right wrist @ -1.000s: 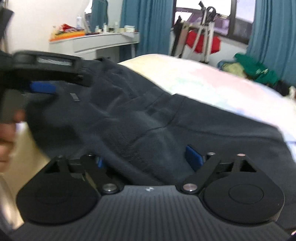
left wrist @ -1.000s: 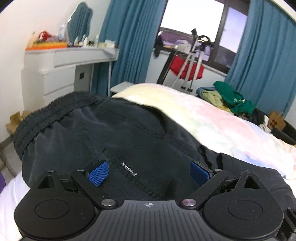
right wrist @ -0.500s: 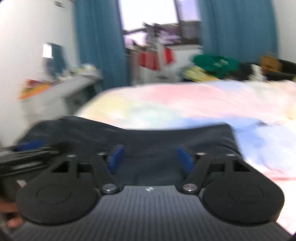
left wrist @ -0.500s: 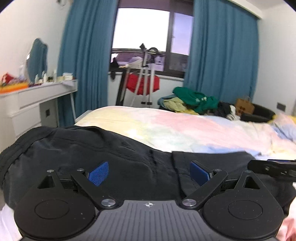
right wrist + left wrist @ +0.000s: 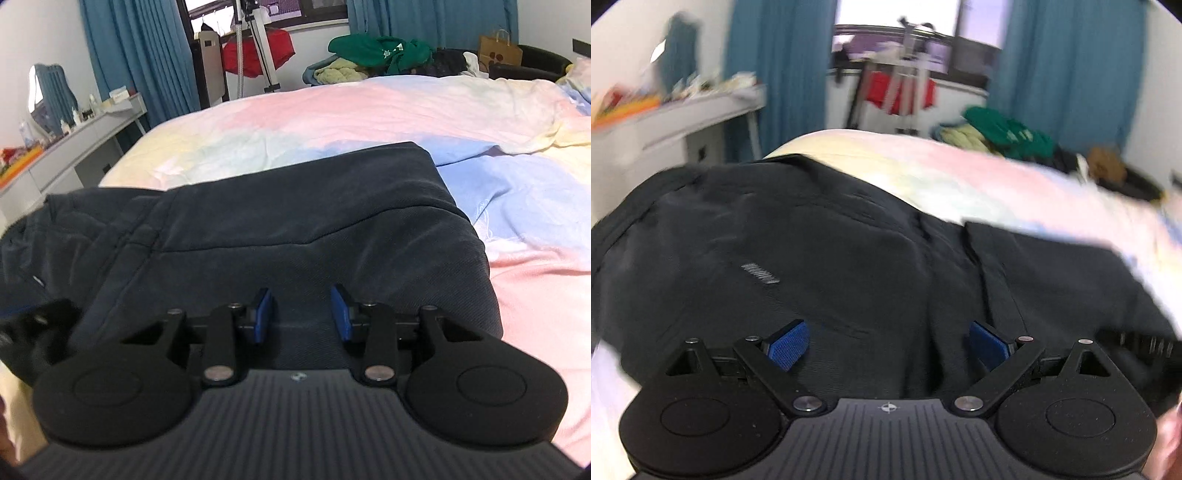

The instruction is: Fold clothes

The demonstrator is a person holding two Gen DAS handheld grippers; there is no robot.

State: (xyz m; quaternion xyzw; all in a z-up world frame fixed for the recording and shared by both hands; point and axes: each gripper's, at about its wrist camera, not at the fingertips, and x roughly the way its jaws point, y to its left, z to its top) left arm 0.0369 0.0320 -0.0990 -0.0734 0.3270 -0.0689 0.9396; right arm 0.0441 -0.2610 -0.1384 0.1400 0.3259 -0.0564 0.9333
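A dark navy garment [image 5: 295,221], pants or shorts, lies spread on the pastel bedspread [image 5: 369,110]. In the right wrist view its leg end points away, and my right gripper [image 5: 303,319] sits low over the near edge. Its blue pads [image 5: 264,319] stand a narrow gap apart with flat cloth showing between them. The left wrist view is blurred. There the same garment [image 5: 831,258] fills the middle, and my left gripper [image 5: 888,349] hovers over it, open wide and holding nothing. A small label [image 5: 759,273] shows on the cloth.
A white dresser [image 5: 74,144] with small items stands to the left of the bed. A tripod [image 5: 258,40], a red cloth and blue curtains are at the window. Green and yellow clothes [image 5: 376,51] are piled beyond the bed. A hand [image 5: 1171,435] shows at the lower right.
The right gripper's pads have come closer together and its view has steadied over the garment's leg. The left gripper has tipped down toward the cloth and is moving fast, still wide open.
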